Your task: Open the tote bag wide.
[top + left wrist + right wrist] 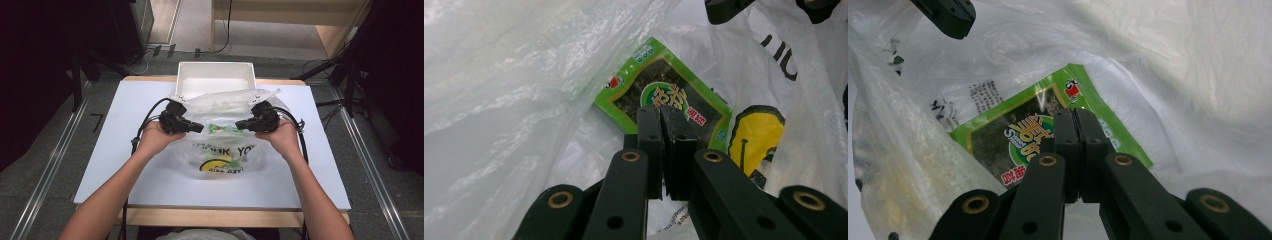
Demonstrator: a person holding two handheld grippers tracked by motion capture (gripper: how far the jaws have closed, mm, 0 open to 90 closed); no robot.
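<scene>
A thin clear plastic bag (pixel 220 150) with black lettering and a yellow smiley print lies on the white table (pixel 140 170). Inside it rests a green seaweed snack packet (pixel 222 129). My left gripper (pixel 200 128) and right gripper (pixel 239 125) point toward each other at the bag's mouth, both shut. In the left gripper view the closed left gripper (pixel 659 109) aims at the packet (pixel 664 85), with bag film (pixel 524 100) around it. In the right gripper view the closed right gripper (pixel 1076 111) sits over the packet (pixel 1018 135). I see no film clamped between either pair of pads.
A white open box (pixel 215 75) stands at the table's far edge, just behind the bag. Cables trail from both grippers along the forearms. Dark equipment stands and floor rails flank the table on both sides.
</scene>
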